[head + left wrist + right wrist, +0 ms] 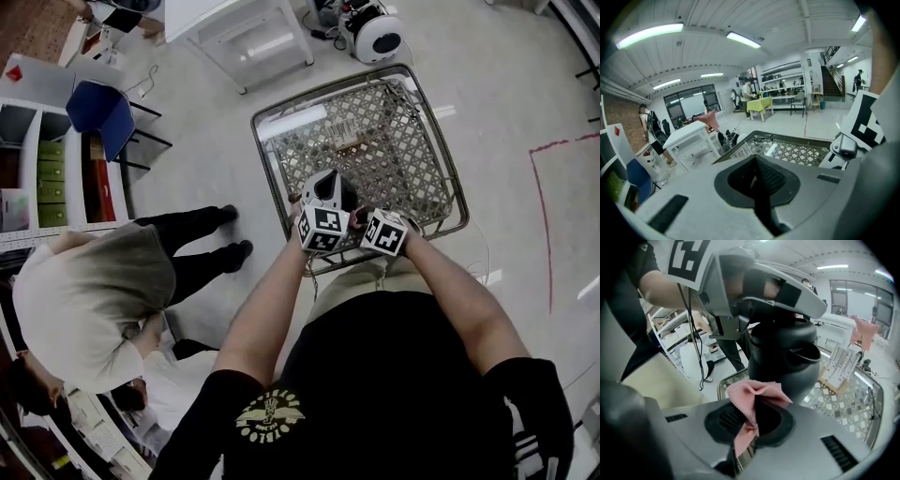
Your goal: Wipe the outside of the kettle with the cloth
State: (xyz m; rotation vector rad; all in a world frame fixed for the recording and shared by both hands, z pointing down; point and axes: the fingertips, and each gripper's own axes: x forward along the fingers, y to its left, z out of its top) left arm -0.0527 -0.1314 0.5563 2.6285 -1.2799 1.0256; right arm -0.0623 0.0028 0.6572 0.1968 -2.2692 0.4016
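In the right gripper view a dark grey kettle (787, 357) hangs just beyond my right gripper (750, 423). That gripper is shut on a pink cloth (754, 397), whose bunched upper end lies against the kettle's lower side. My left gripper (761, 287) comes in from above and grips the kettle by its top handle. In the head view both grippers sit close together over a wire cart (375, 131): the left gripper (328, 192), the right gripper (367, 217), and a bit of the kettle (344, 194) between them. The left gripper view shows only my left gripper (757, 180), jaws together; the kettle is hidden there.
The metal cart's near rim (309, 258) is right below my hands. A person in a pale top (94, 291) crouches on the floor at the left. A blue chair (98, 112) and shelves stand at far left, a white table (244, 28) beyond the cart. Red tape (544, 225) marks the floor at right.
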